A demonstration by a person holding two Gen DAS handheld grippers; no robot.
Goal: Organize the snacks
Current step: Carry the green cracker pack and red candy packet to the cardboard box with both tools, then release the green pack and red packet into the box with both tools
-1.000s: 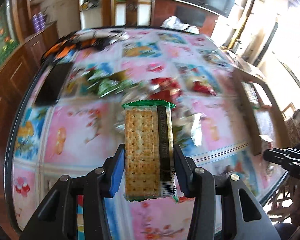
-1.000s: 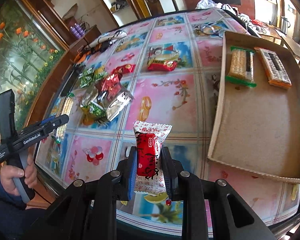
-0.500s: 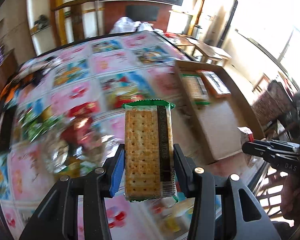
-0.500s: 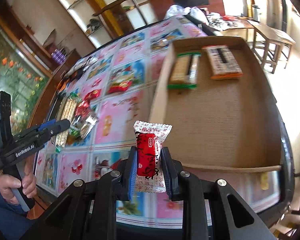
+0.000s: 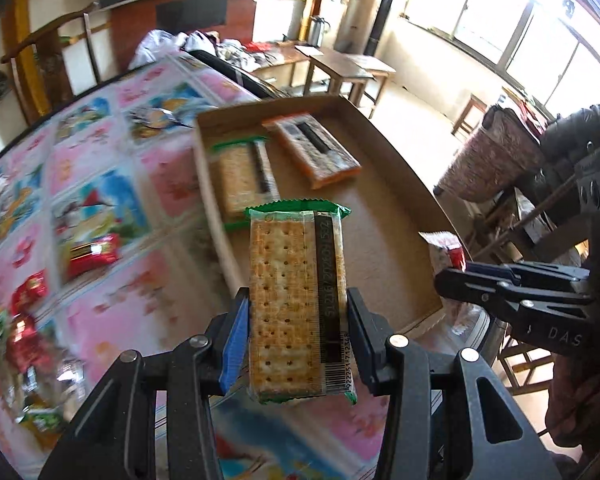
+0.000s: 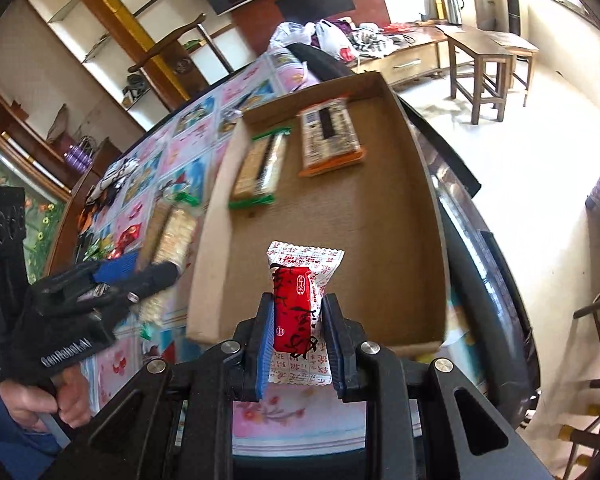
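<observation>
The left gripper (image 5: 296,336) holds one green cracker pack (image 5: 296,304) upright over the near edge of the cardboard tray (image 5: 384,240). The right gripper (image 6: 298,344), marked "DAS", squeezes one red-and-white candy (image 6: 298,312). Two packs lie by the tray's far edge: one green (image 5: 244,180), one orange (image 5: 312,152). The left tool reads "GenRobot.AI".

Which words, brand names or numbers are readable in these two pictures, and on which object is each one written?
"GenRobot.AI": side of the left gripper, seen from the right wrist.
"DAS": body of the right gripper; further letters are cut off.
Cracker pack: a printed code and barcode digits, too small to read surely.
Red and white candy: printing too small to read.
</observation>
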